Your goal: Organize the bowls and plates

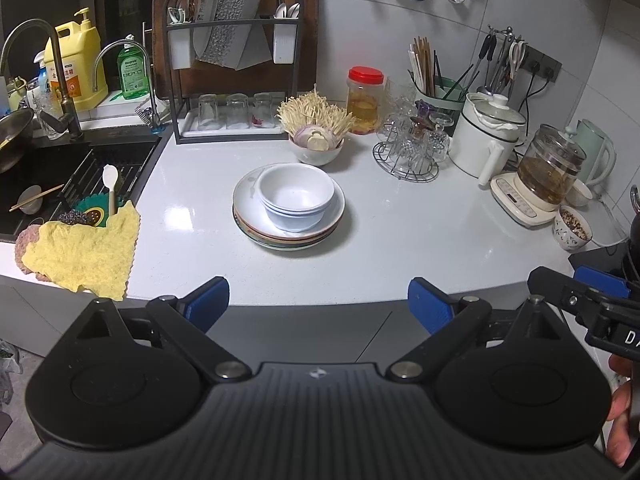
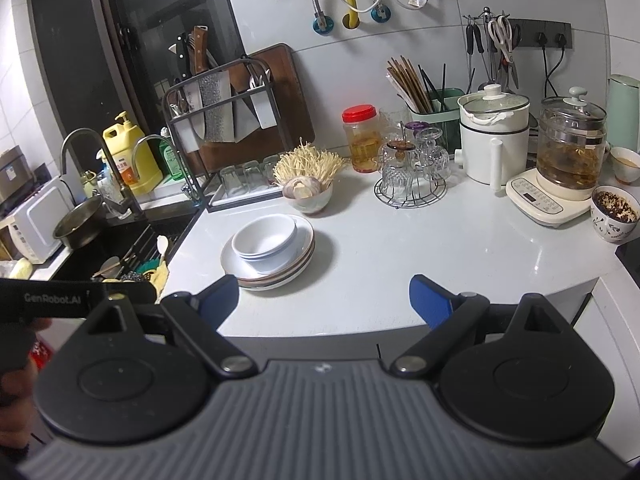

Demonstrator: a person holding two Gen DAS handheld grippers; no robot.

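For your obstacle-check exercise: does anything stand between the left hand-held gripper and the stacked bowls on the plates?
Nothing visible does. The left hand-held gripper is open at the counter edge, and only bare white counter lies between it and the bowls nested on the plates.

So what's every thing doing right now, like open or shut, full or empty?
left gripper: open, holding nothing
right gripper: open, holding nothing
white bowls: nested, top one empty, sitting on the plates
plates: stacked on the counter
red-lid jar: lid on, partly full
glass kettle: lid on, holds brownish liquid
drinking glasses: upside down on the rack tray
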